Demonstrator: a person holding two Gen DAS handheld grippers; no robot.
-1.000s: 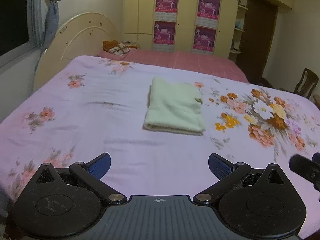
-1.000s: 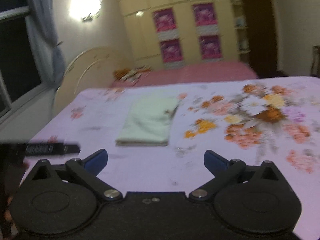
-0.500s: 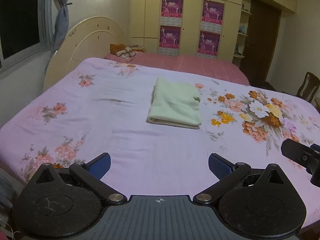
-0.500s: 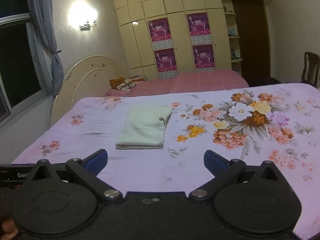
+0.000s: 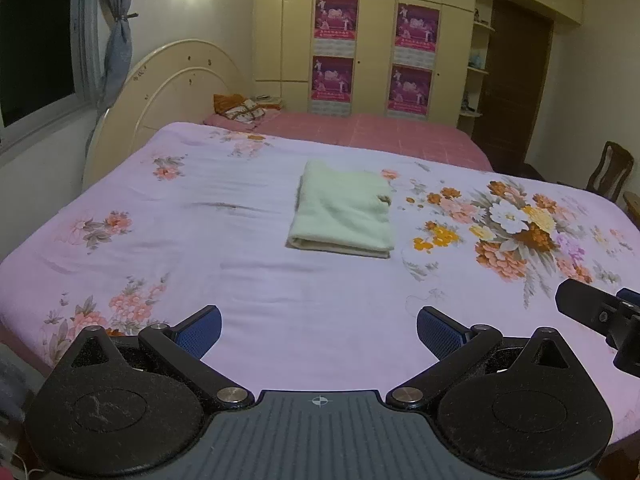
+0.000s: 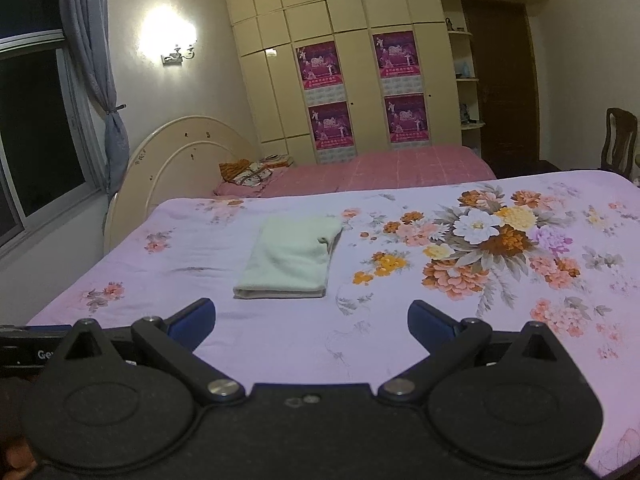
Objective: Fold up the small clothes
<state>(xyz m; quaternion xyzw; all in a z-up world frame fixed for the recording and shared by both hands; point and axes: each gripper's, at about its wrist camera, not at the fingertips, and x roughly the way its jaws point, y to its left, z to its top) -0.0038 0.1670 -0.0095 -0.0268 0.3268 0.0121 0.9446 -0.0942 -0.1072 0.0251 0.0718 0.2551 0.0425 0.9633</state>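
A pale green garment (image 5: 345,210) lies folded into a neat rectangle in the middle of the floral pink bedspread (image 5: 208,248). In the right wrist view the same folded garment (image 6: 291,258) sits left of centre on the bedspread (image 6: 400,328). My left gripper (image 5: 319,332) is open, held back above the bed's near edge, well short of the garment, with nothing between its blue pads. My right gripper (image 6: 310,320) is open too, also empty and back from the garment. Part of the right gripper's black body (image 5: 600,316) shows at the left view's right edge.
A cream headboard (image 5: 176,92) stands at the left end of the bed. A second bed with a pink checked cover (image 5: 360,130) and cushions (image 5: 240,110) lies behind. Wardrobes with posters (image 5: 372,52) line the far wall. A wooden chair (image 5: 610,170) and a dark door (image 5: 516,76) are at right.
Both grippers have drawn back and risen from the bed, so the folded garment looks farther off. The garment has not moved. Both stay open.
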